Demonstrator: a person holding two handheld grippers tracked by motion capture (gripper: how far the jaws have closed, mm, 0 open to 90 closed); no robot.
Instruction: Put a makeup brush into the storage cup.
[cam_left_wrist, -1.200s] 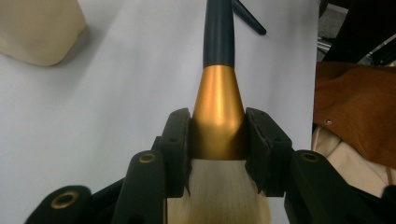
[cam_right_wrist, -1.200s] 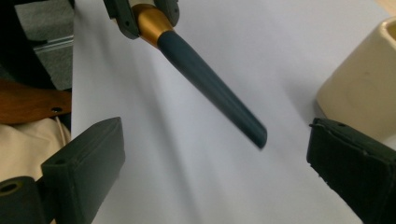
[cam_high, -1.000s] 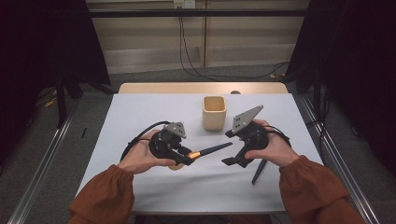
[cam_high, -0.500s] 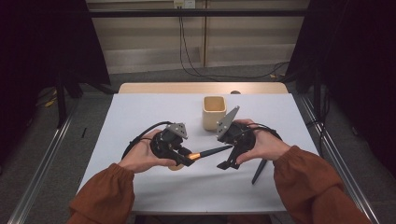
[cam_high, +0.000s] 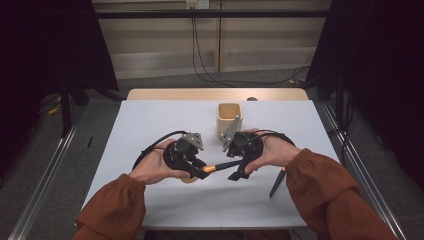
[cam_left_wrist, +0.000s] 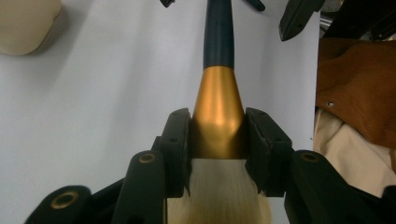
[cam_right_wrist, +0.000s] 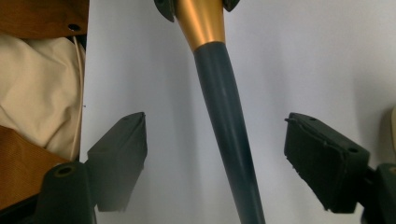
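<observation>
High view puts the left gripper (cam_high: 200, 170) left of the desk's middle, held in the person's left hand (cam_high: 152, 170), with a black cable looping from it over the white desk (cam_high: 150, 120). Its jaws are clamped on the gold ferrule of a brush (cam_high: 220, 166), which lies nearly level above the desk and points right toward the other hand. Left gripper view shows the grip close up: both black pads (cam_left_wrist: 176, 144) press the sides of the gold ferrule, pale bristles spread out below the pads toward the camera, and the dark handle of the brush (cam_left_wrist: 219, 93) runs away from the jaws. A cream cup's corner sits at that view's upper left.

Farther right in the high view, the right gripper (cam_high: 235, 172) meets the brush's handle end, held in the right hand (cam_high: 272, 152), a grey plate rising from its top. Right gripper view shows the dark handle of the brush (cam_right_wrist: 226, 130) passing between the two jaws, which stand apart with white desk showing on either side; neither pad touches it. These jaws have just been closing around the handle.

Behind the grippers, the cup (cam_high: 230, 117) stands upright on the desk. At the right, a dark pen-like thing (cam_high: 276, 182) lies near the right sleeve.
</observation>
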